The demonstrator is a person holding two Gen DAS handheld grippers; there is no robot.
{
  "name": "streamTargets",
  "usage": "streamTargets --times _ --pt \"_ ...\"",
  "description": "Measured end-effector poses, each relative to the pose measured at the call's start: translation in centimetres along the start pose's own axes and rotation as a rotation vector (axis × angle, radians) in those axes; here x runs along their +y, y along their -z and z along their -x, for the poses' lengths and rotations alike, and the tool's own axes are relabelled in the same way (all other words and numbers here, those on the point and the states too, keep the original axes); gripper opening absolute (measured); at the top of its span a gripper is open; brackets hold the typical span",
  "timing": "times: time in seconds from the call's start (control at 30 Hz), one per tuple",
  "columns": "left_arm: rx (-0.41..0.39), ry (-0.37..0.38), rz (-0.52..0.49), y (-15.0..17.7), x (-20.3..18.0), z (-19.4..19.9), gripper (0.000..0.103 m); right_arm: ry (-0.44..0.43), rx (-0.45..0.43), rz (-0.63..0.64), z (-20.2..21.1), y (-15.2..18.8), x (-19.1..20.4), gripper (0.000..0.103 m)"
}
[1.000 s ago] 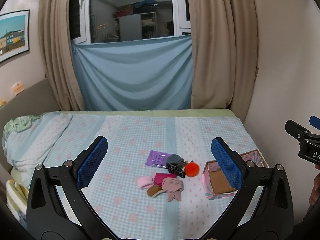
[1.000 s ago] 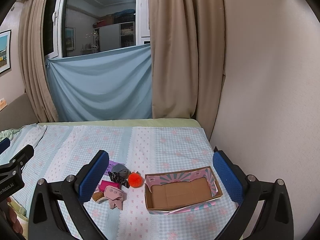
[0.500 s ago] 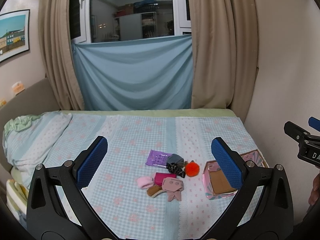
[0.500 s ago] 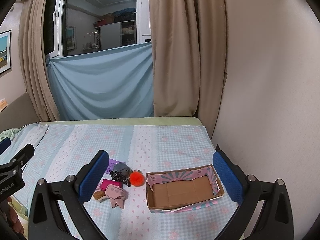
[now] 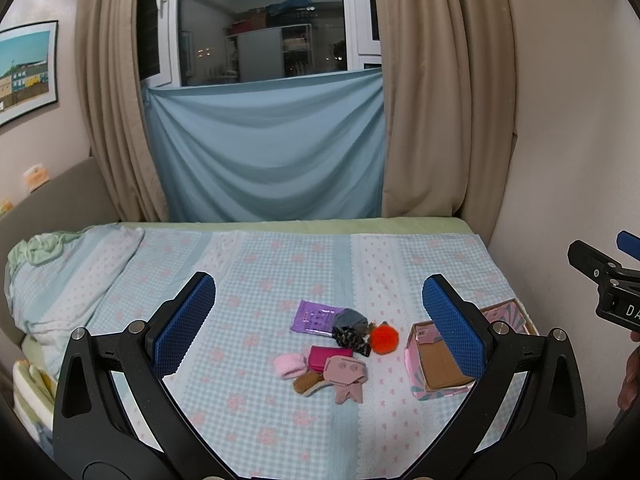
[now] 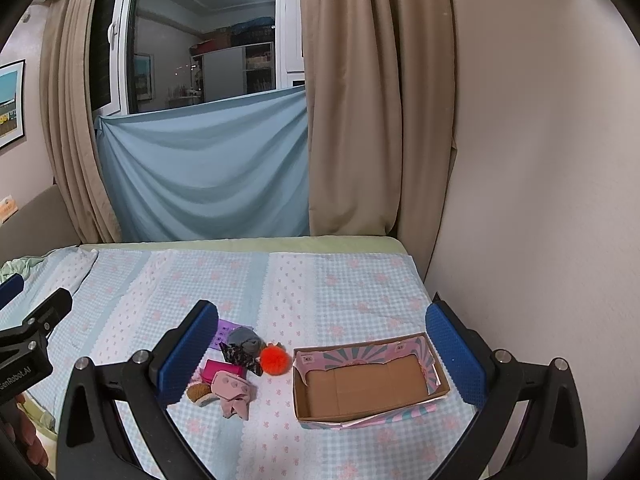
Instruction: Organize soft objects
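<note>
We see the bed w/ a pale blue checked cover, pink flower print. On it, right side near the wall, sits an open cardboard box, pink/teal pattern outside, plain brown inside, nothing in it. Just left of the box lies a tight cluster of soft bits: a purple flat pouch at the back, a grey bundle touching it, a dusty-pink cloth piece in front, a magenta piece, a pale pink roll, a dark patterned scrunchie, a brown fuzzy bit, and an orange pom-pom closest to the box, not touching it. Left tool & right tool both hang above the bed, jaws spread wide, gripping nothing.
</note>
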State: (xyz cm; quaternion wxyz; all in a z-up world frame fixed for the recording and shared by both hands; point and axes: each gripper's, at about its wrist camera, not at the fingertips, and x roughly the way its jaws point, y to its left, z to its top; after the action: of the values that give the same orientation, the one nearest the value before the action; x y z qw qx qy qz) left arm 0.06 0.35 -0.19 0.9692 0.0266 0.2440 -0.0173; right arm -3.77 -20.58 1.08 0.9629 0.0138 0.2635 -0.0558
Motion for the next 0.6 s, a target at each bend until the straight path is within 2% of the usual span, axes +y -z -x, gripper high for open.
streamTargets --times 0.6 --pt "-0.003 -0.001 0.003 -0.36 0.14 -0.02 0.103 -0.006 -0.001 -0.004 -0.28 0.00 -0.20 0.103"
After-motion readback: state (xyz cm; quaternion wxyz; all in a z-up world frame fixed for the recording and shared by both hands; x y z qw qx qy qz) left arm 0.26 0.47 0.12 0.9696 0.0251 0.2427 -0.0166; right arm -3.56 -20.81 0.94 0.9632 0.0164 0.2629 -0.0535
